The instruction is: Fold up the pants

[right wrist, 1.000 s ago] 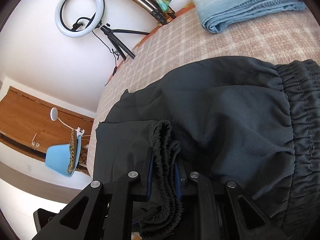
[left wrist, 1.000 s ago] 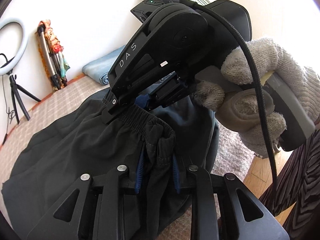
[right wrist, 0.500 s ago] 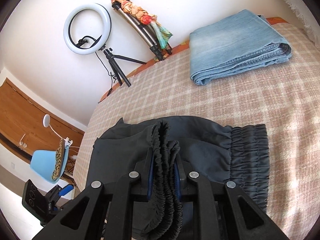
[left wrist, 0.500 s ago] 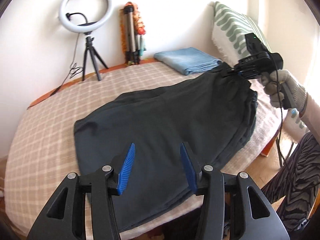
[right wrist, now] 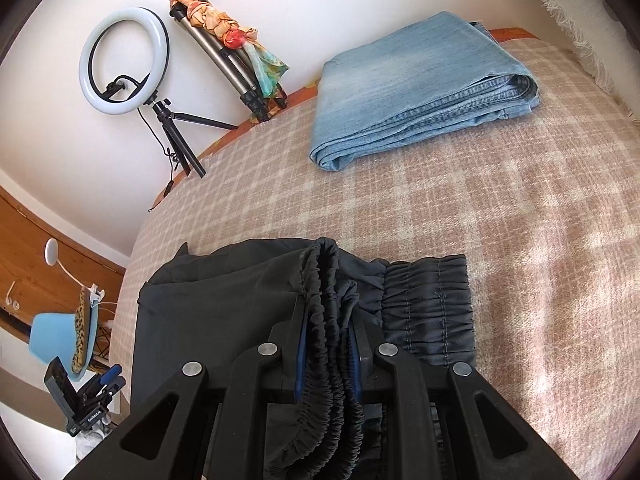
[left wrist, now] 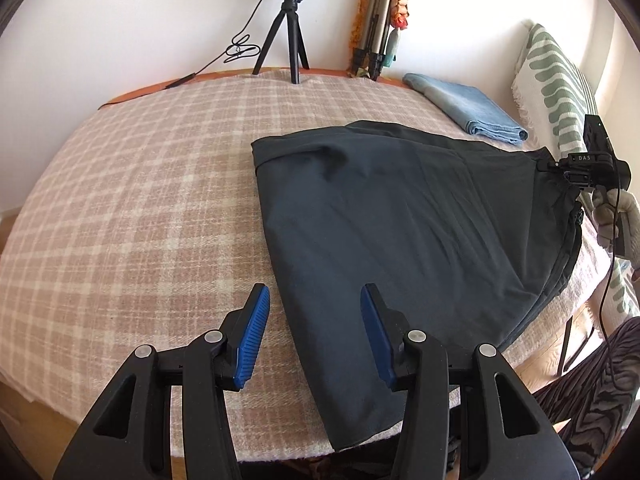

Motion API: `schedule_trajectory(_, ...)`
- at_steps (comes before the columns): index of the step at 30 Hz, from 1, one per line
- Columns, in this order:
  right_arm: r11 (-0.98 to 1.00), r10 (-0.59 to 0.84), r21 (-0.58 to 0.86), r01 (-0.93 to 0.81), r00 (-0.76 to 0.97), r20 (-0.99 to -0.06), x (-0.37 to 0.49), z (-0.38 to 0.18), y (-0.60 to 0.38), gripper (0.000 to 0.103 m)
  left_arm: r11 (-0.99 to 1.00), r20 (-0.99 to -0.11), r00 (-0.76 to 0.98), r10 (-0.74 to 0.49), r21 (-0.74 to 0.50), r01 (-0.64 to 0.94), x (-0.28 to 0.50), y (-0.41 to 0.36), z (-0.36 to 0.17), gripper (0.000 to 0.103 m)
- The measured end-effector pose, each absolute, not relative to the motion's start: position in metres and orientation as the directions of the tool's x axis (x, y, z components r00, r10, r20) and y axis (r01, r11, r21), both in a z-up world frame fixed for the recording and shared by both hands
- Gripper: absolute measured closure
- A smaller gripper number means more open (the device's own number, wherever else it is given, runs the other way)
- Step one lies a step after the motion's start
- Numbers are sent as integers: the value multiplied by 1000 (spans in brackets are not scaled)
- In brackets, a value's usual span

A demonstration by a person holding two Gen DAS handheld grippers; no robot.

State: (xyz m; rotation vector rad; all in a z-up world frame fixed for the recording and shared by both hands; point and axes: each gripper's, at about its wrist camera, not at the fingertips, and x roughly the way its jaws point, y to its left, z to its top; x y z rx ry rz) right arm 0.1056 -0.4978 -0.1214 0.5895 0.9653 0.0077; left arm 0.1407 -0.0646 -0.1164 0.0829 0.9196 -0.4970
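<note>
Dark grey pants (left wrist: 400, 216) lie folded lengthwise on the plaid bed cover (left wrist: 140, 200), legs toward the near edge. My left gripper (left wrist: 316, 320) hovers open above the leg end, its blue pads (left wrist: 252, 320) apart with nothing between them. In the right wrist view my right gripper (right wrist: 326, 344) is shut on the bunched elastic waistband (right wrist: 324, 312), while the rest of the waistband (right wrist: 428, 312) lies flat to the right. The right gripper (left wrist: 560, 166) also shows at the far right of the left wrist view, held by a gloved hand (left wrist: 616, 216).
Folded blue jeans (right wrist: 416, 88) lie at the back of the bed. A ring light on a tripod (left wrist: 294, 20) and a folded tripod with a scarf (left wrist: 380, 20) stand by the wall. A patterned pillow (left wrist: 560, 92) leans at the right. A blue chair (right wrist: 60, 332) stands beyond the bed.
My left gripper let go of the waistband, opened, and swung away along the pants to the leg end. The right gripper kept its hold and drew the waistband slightly back.
</note>
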Motion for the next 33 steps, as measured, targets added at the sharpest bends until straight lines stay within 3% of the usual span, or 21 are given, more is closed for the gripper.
schedule_trajectory(4,902,178,357,240,547,-818,110,-120,-485,83,886,-793,479,-376,-158,435,151,-66,-124,57)
schedule_trajectory(6,931,106,276,240,544,-832,109,-109,-475,63,890,-793,473,-383,-180,419,155,-63,-127,57)
schedule_trajectory(10,974,0,135,184,591,-806,105,-73,-441,54,885,-794,458,-399,-202,420,156,-60,-133,57)
schedule_trajectory(18,998,69,48,-50,649,-758,137,-16,-346,39,873,-771,441,-459,-299,386,158,-44,-144,57)
schedule_trajectory(24,959,210,37,-282,614,-761,187,-7,-263,37,856,-736,449,-507,-368,363,160,-39,-146,57)
schedule_trajectory(26,927,271,50,-371,574,-773,203,-17,-230,37,847,-729,442,-522,-386,365,162,-39,-145,64)
schedule_trajectory(28,894,305,46,-446,529,-792,220,-28,-196,37,841,-726,435,-533,-401,362,164,-38,-146,78)
schedule_trajectory(33,784,343,12,-620,417,-842,254,-66,-120,40,834,-715,437,-545,-409,370,165,-38,-145,86)
